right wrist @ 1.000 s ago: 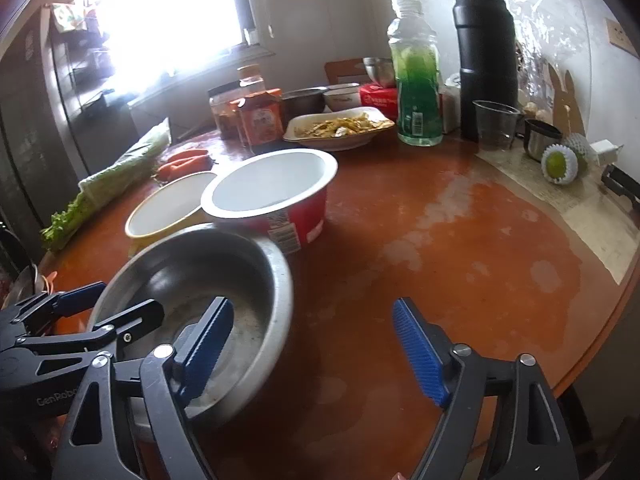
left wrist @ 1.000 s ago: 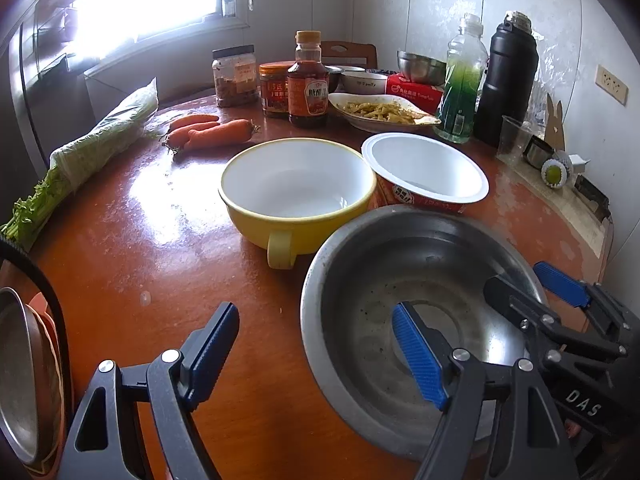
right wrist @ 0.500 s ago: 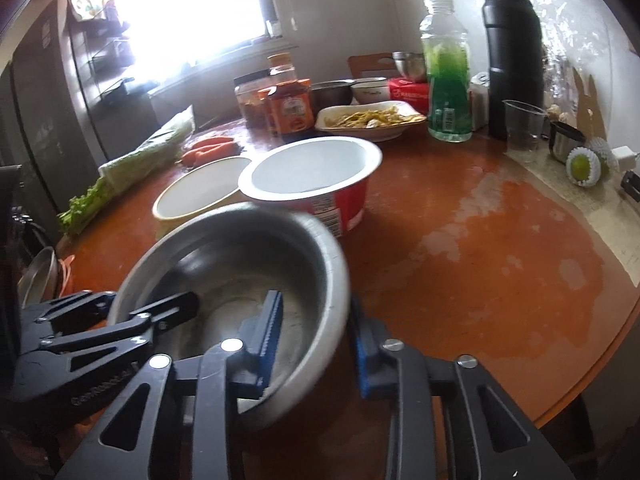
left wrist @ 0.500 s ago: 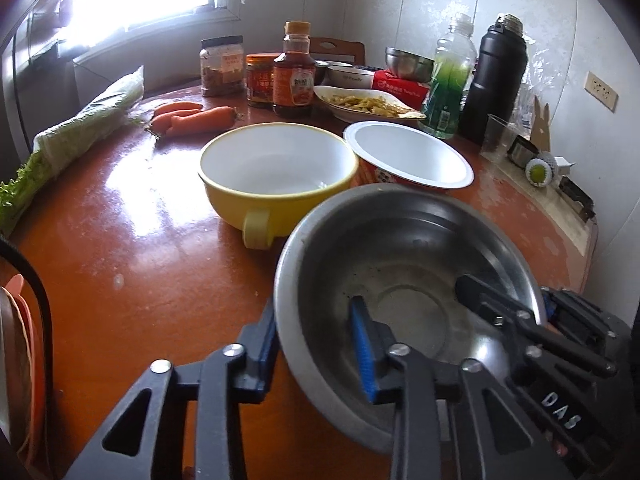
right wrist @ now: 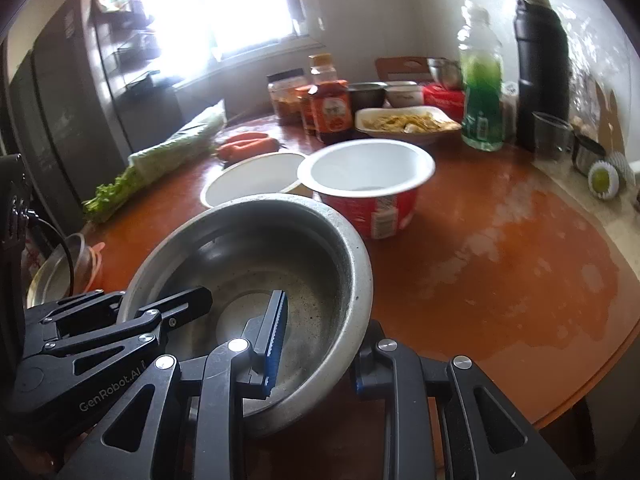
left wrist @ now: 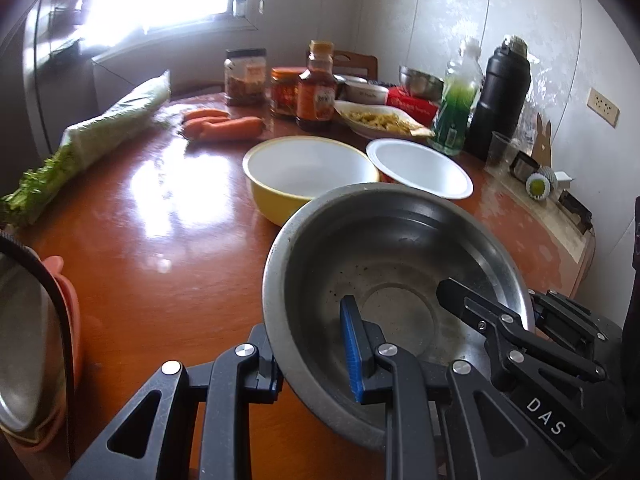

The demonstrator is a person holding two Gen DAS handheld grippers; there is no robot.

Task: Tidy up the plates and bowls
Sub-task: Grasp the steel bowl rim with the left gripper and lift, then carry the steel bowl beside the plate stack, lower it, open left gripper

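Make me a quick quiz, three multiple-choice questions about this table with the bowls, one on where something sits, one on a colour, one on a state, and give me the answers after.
1. Where does the yellow bowl sit relative to the red-sided white bowl, in the left wrist view?
A. To its left, right beside it
B. Stacked inside it
C. Across the table by the greens

2. What colour is the tall flask by the wall?
A. White
B. Black
C. Orange

3. What state is the steel bowl in?
A. Full of noodles
B. Upside down on the table
C. Empty, its rim clamped by both tools

Answers: 1 A, the two rims lie side by side. 2 B, its body is dark all over. 3 C, the left tool and the right tool each pinch the rim, one finger inside and one outside, and the bottom is bare.
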